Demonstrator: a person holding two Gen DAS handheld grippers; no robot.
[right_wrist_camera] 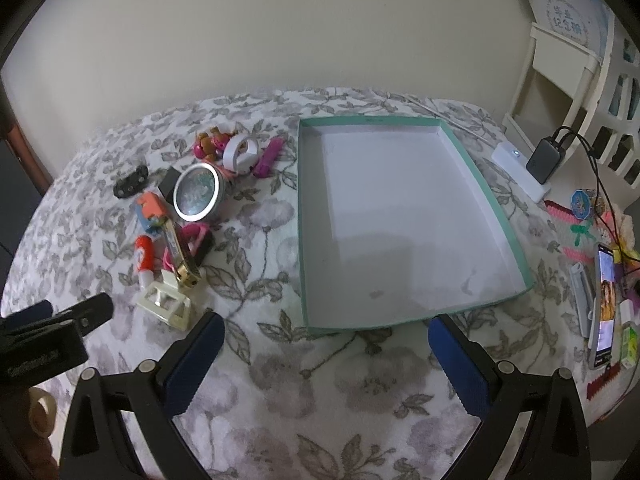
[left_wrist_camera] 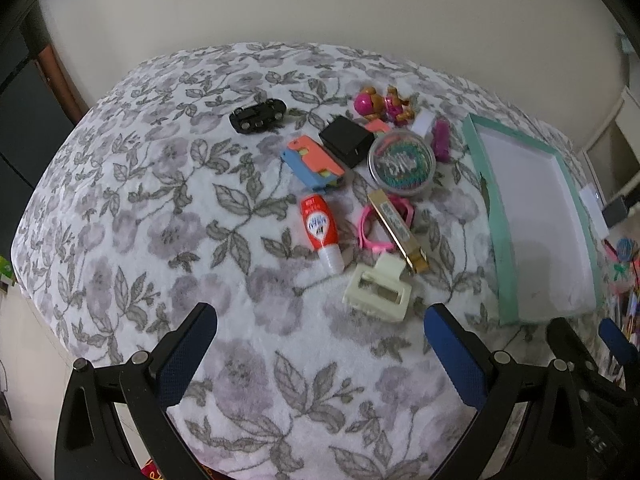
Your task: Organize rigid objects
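A pile of small items lies on a floral blanket: a cream hair claw (left_wrist_camera: 378, 293) (right_wrist_camera: 166, 304), a red glue bottle (left_wrist_camera: 320, 226) (right_wrist_camera: 144, 258), a gold bar-shaped item (left_wrist_camera: 398, 228), pink glasses (left_wrist_camera: 370, 226), a round tin (left_wrist_camera: 401, 164) (right_wrist_camera: 198, 193), a black block (left_wrist_camera: 347, 141), a blue-orange toy (left_wrist_camera: 314, 162), a black car (left_wrist_camera: 258, 116) and pink figures (left_wrist_camera: 382, 104). An empty teal tray (left_wrist_camera: 482, 168) (right_wrist_camera: 303, 216) sits to their right. My left gripper (left_wrist_camera: 320, 336) hangs open just short of the hair claw. My right gripper (right_wrist_camera: 326, 344) stands open before the tray's near edge.
Right of the tray lie a white power strip (right_wrist_camera: 520, 174), a black charger with cables (right_wrist_camera: 546, 160), a phone (right_wrist_camera: 604, 304) and colourful clutter. A white shelf (right_wrist_camera: 568, 80) stands at the far right. A wall backs the blanket.
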